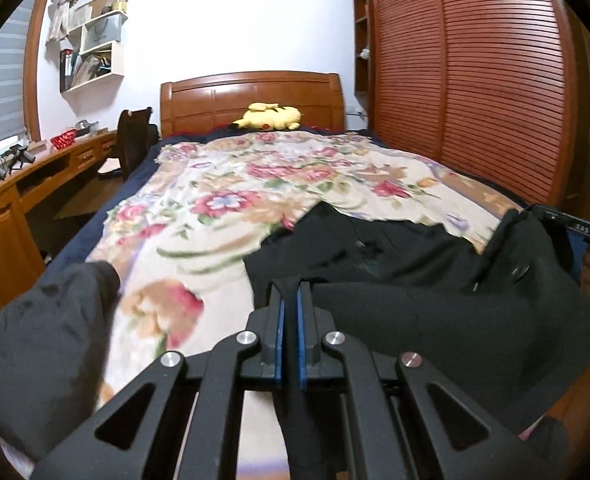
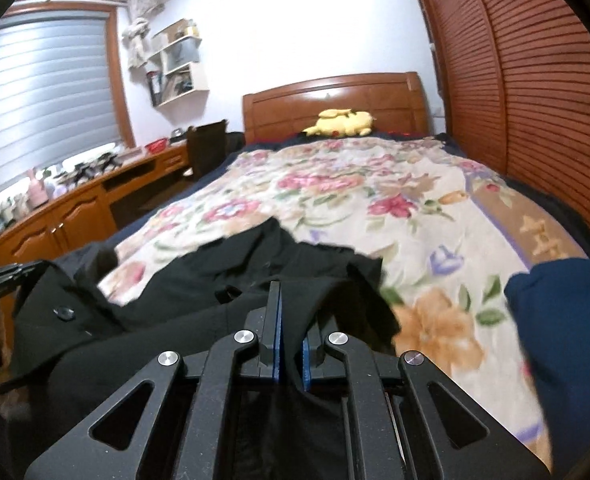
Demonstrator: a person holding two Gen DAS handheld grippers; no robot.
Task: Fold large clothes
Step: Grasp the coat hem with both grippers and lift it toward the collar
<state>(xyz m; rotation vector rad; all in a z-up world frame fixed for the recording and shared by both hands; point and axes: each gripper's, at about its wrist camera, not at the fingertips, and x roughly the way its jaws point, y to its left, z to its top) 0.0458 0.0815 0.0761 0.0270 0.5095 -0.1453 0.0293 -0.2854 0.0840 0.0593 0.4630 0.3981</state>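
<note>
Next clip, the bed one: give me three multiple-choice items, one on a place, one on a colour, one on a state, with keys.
1. Where does the yellow plush lie?
A. on the desk
B. at the headboard
C. on the wall shelf

2. What colour is the garment being handled?
A. black
B. white
C. red

3. How do the left gripper's fingers stand?
A. wide open above the blanket
B. shut on nothing
C. shut on the garment

Key:
1 B, the plush lies on the bed against the headboard.
2 A, the garment is black on the floral blanket.
3 C, black cloth runs between the blue pads of the left gripper; the right gripper pinches the same way.
</note>
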